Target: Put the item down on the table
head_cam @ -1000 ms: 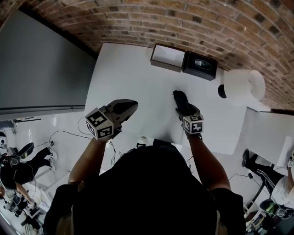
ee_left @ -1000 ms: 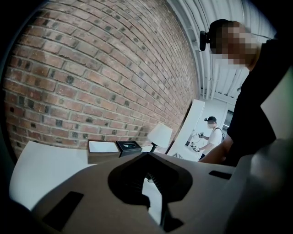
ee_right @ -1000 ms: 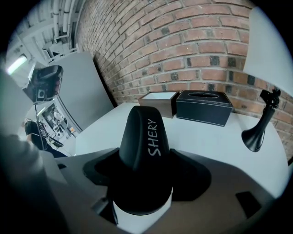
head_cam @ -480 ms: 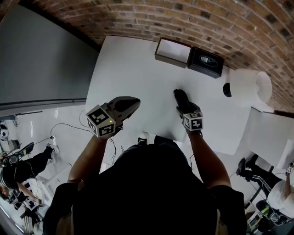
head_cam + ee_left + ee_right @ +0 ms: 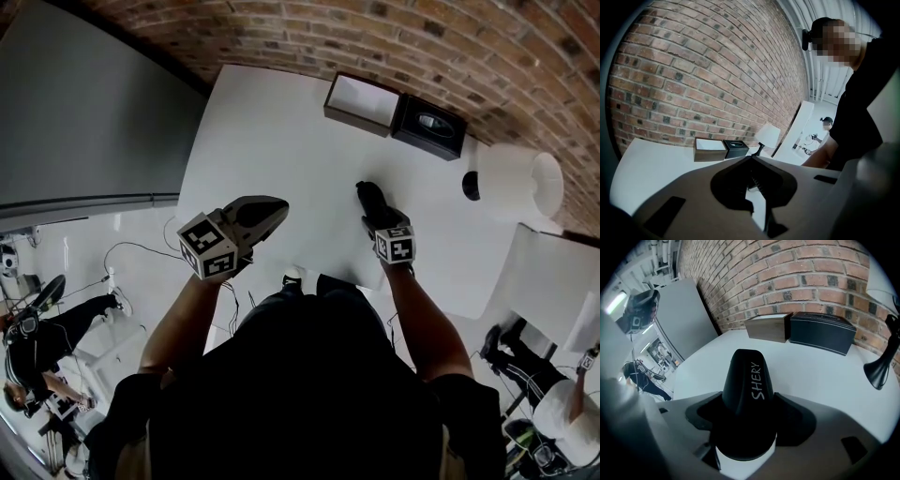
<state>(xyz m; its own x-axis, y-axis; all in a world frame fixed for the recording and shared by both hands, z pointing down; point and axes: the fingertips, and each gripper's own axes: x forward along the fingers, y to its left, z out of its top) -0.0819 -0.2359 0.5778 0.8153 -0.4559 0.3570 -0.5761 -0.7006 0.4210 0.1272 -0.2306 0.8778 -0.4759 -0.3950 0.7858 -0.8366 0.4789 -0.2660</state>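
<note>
Your right hand-held gripper (image 5: 379,221) holds a black item (image 5: 749,394) tight between its jaws. The item is wide at the bottom and gets thin and round at the top. It has the white word SHERY up its side and a bit of white under it. It is low in the middle of the right gripper view, over the white tabletop (image 5: 272,141). Your left hand-held gripper (image 5: 753,158) is closed with nothing in it.

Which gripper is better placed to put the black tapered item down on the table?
Right gripper: it grips the black tapered SHERY-printed item over the white table; the left gripper is shut, empty.
</note>
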